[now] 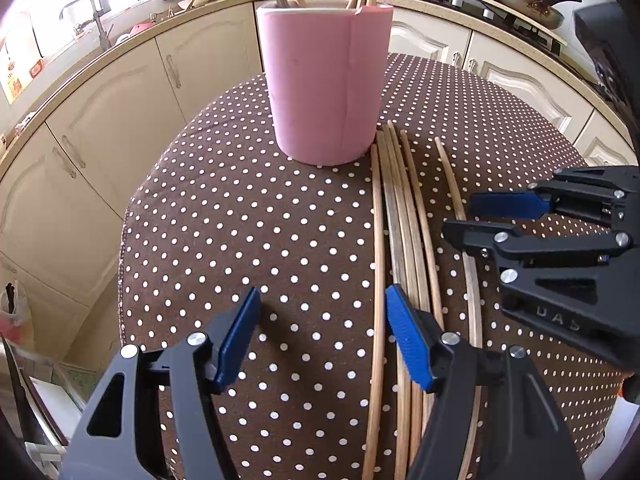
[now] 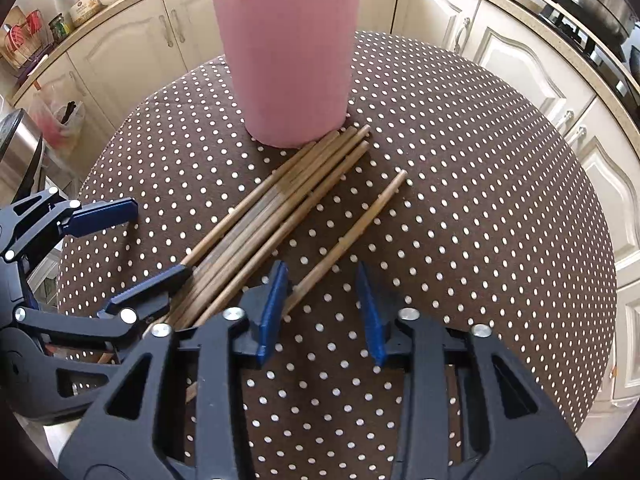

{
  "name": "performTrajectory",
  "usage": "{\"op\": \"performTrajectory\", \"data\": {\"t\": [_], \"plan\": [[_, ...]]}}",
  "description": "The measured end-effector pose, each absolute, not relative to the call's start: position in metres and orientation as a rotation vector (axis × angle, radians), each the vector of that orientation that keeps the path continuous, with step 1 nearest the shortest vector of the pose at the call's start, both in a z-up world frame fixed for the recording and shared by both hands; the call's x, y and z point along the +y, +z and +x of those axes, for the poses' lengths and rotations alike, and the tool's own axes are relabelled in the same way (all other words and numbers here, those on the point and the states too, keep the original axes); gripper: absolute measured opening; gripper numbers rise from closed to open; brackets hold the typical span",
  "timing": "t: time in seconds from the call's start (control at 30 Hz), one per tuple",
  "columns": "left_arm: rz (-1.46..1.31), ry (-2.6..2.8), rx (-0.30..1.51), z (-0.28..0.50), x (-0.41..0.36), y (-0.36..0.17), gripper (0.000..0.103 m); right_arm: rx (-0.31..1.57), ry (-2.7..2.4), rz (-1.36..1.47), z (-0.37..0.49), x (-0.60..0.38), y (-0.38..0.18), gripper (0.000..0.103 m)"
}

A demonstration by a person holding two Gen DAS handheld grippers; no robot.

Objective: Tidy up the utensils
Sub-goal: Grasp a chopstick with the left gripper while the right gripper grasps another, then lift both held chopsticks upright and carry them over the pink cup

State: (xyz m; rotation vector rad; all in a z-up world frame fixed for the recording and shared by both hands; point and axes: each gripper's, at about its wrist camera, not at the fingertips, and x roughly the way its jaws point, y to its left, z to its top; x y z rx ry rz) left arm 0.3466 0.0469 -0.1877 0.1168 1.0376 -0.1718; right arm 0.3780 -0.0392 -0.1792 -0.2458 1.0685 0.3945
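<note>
1. Sorting loose chopsticks (image 2: 280,204) into the pink holder (image 2: 288,60): a bundle of about 5 lying side by side on the polka-dot surface (image 2: 460,200), far ends just beside the holder base; 1 single chopstick (image 2: 352,232) lying apart to the right of the bundle. Several chopsticks already standing inside the holder.

2. Risks from this position:
   - Closing the right tongs (image 2: 324,308) here likely to catch nothing or only the tip of the single chopstick, since that stick passes just beside the left pad rather than squarely between both pads.
   - Pinching near an end instead of mid-length likely to let the stick pivot and swing on lifting.
   - Pressing a pad down onto the round bundle likely to roll the sticks apart or toward the edge of the surface.
   - Nudging the bundle forward likely to push the holder, tall and loaded with upright sticks, hence prone to tipping.
   - Working both tongs close together at the near ends likely to cause a collision between them.

3. Left tongs (image 1: 324,340): wide open, gripping nothing; right pad resting against or just above the bundle, contact not certain; left pad over bare cloth.

4. Right tongs: partly open, narrower than the left pair, nothing clamped; only dotted cloth visible between the pads.
</note>
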Motion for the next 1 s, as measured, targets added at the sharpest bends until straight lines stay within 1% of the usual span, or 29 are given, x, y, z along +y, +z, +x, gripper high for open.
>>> {"op": "performTrajectory", "data": {"t": [0.03, 0.1, 0.23, 0.4, 0.47, 0.5, 0.6, 0.63, 0.67, 0.7, 0.73, 0.77, 1.0], "plan": [[0.117, -0.171, 1.045, 0.35, 0.047, -0.187, 0.064, 1.064, 0.405, -0.253, 0.377, -0.038, -0.179, 0.022], [0.117, -0.17, 1.054, 0.356, 0.045, -0.187, 0.064, 1.066, 0.418, -0.262, 0.377, -0.039, -0.178, 0.02], [0.119, -0.168, 1.075, 0.368, 0.041, -0.186, 0.064, 1.089, 0.445, -0.251, 0.375, -0.045, -0.176, 0.011], [0.107, -0.146, 1.093, 0.383, 0.034, -0.185, 0.063, 1.12, 0.482, -0.176, 0.382, -0.061, -0.175, 0.01], [0.109, -0.15, 1.094, 0.386, 0.031, -0.184, 0.057, 1.123, 0.488, -0.167, 0.383, -0.063, -0.175, 0.01], [0.109, -0.15, 1.098, 0.389, 0.029, -0.183, 0.056, 1.122, 0.489, -0.167, 0.382, -0.063, -0.174, 0.01], [0.115, -0.159, 1.11, 0.395, 0.023, -0.182, 0.048, 1.126, 0.491, -0.159, 0.384, -0.062, -0.174, 0.01], [0.117, -0.163, 1.111, 0.396, 0.02, -0.181, 0.041, 1.127, 0.492, -0.156, 0.386, -0.063, -0.174, 0.01], [0.12, -0.171, 1.111, 0.397, 0.017, -0.18, 0.031, 1.126, 0.492, -0.153, 0.387, -0.063, -0.175, 0.009], [0.121, -0.176, 1.112, 0.398, 0.013, -0.181, 0.025, 1.123, 0.489, -0.148, 0.387, -0.063, -0.175, 0.009], [0.121, -0.184, 1.115, 0.399, 0.01, -0.18, 0.011, 1.12, 0.489, -0.143, 0.386, -0.063, -0.175, 0.009], [0.118, -0.188, 1.117, 0.399, 0.008, -0.18, 0.007, 1.114, 0.488, -0.133, 0.386, -0.064, -0.175, 0.009], [0.098, -0.212, 1.09, 0.388, 0.003, -0.182, 0.005, 1.09, 0.477, -0.061, 0.376, -0.086, -0.178, 0.007]]}}
